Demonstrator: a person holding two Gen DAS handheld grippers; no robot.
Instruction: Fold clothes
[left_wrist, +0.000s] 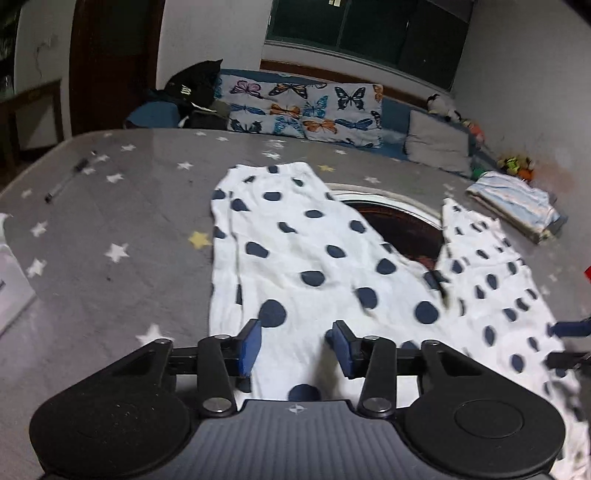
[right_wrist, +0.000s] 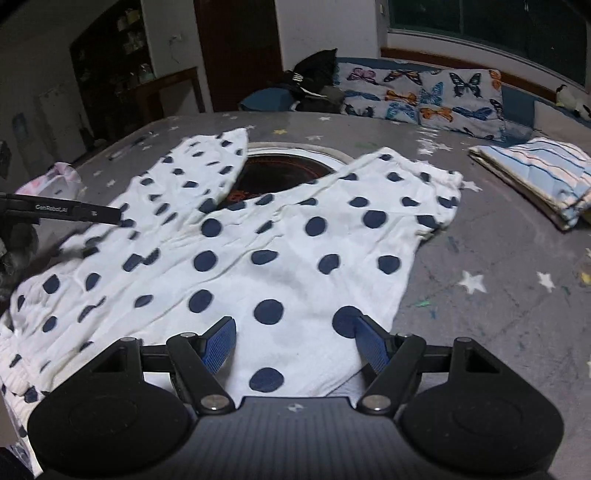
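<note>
Left wrist view: spotted trousers (left_wrist: 295, 251) lie spread flat on the star-patterned counter (left_wrist: 110, 206), legs parted toward the far side.
Left gripper (left_wrist: 293, 345): fingers wide apart, empty, over the near waist end.
Right gripper (right_wrist: 295, 341): likewise parted, holding nothing.
Done: a striped garment (right_wrist: 535, 173) (far right) lies folded.
Left: the trousers show no fold.

**Dots, stars and butterflies**

The white garment (left_wrist: 314, 266) with navy polka dots is filling the middle of both views, lying on a grey tabletop (left_wrist: 122, 218) that is showing white and yellow stars. At right, a folded cloth (right_wrist: 543, 177) is showing pale blue and white stripes. Along the top, a cushion (left_wrist: 303, 107) is displaying blue, orange and purple butterflies. The black grippers' fingers (right_wrist: 221, 345) are wearing blue pads.
</note>
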